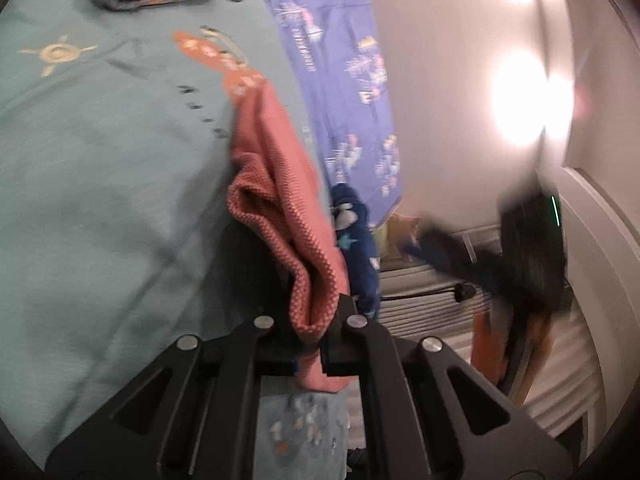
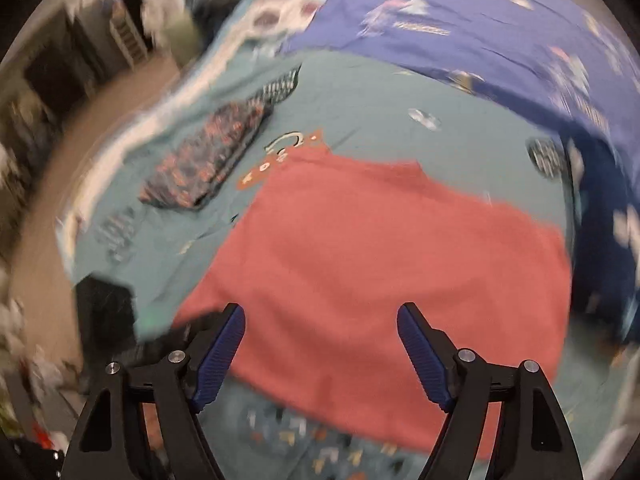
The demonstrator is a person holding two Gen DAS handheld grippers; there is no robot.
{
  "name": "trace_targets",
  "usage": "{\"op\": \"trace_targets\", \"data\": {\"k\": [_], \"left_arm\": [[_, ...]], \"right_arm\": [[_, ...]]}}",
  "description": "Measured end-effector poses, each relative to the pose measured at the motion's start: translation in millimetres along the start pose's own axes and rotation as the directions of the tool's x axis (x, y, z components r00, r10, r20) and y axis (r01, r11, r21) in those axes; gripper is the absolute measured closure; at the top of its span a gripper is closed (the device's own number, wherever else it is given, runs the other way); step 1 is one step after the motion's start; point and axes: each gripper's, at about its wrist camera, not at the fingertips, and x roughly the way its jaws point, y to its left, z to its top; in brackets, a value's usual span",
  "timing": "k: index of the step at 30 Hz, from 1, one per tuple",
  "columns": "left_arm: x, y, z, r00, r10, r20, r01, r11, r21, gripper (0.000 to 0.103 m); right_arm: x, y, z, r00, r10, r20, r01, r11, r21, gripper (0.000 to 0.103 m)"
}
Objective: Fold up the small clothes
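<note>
Pinching one bunched edge of the coral-pink knitted cloth (image 1: 280,208), the left tongs (image 1: 320,336) are clamped shut on it. Over the teal printed bedsheet (image 2: 360,92) the cloth spreads toward twelve o'clock of the right tongs (image 2: 322,316), gaping wide and empty, probably nearer its free edge, though blur hides the hem.
</note>
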Motion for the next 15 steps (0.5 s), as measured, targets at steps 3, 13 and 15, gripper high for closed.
{"op": "trace_targets", "data": {"k": [3,13,15], "left_arm": [[0.2,-5.5,4.7,1.000,-0.028,0.004,0.028,0.999,0.019,0.096],[-0.4,-5.1,2.5,0.996,-0.089,-0.001,0.089,0.996,0.021,0.096],[-1.0,3.2,2.1,0.993,-0.119,0.002,0.119,0.993,-0.017,0.096]], "right_arm": [[29.0,33.8,53.7,0.988,-0.061,-0.141,0.056,0.998,-0.042,0.023],[142.9,156.6,84.3,0.793,-0.537,-0.287,0.378,0.803,-0.460,0.023],[160.4,157.6,78.7,0.752,-0.561,-0.345,0.379,0.797,-0.470,0.024]]}}
